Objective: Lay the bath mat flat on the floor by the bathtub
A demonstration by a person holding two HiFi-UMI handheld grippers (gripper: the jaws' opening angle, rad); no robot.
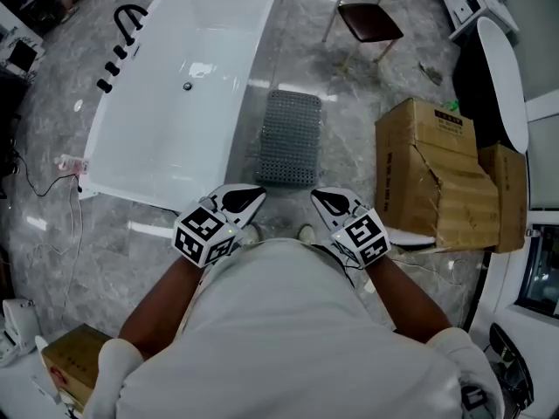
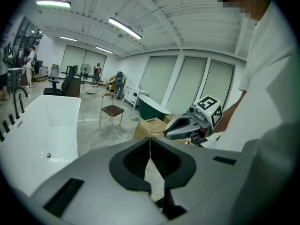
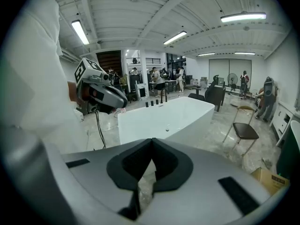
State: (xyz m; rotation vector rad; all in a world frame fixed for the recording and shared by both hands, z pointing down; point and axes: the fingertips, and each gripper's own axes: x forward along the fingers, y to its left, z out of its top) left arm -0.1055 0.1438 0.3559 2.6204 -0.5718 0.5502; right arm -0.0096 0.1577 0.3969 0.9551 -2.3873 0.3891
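Observation:
A grey studded bath mat (image 1: 290,137) lies flat on the marble floor, right beside the white bathtub (image 1: 179,85). Both grippers are held close to the person's chest, well short of the mat. My left gripper (image 1: 245,201) is shut with nothing between its jaws; its own view shows the jaw tips (image 2: 150,140) meeting. My right gripper (image 1: 327,201) is shut and empty too, its jaws (image 3: 151,142) closed together. Each gripper shows in the other's view: the right gripper (image 2: 180,125) and the left gripper (image 3: 103,95).
Torn cardboard boxes (image 1: 437,173) stand to the right of the mat. A brown chair (image 1: 369,17) sits beyond it. Black taps (image 1: 122,37) line the tub's left rim. A small box (image 1: 70,365) lies at lower left. People stand far back in the room (image 3: 159,78).

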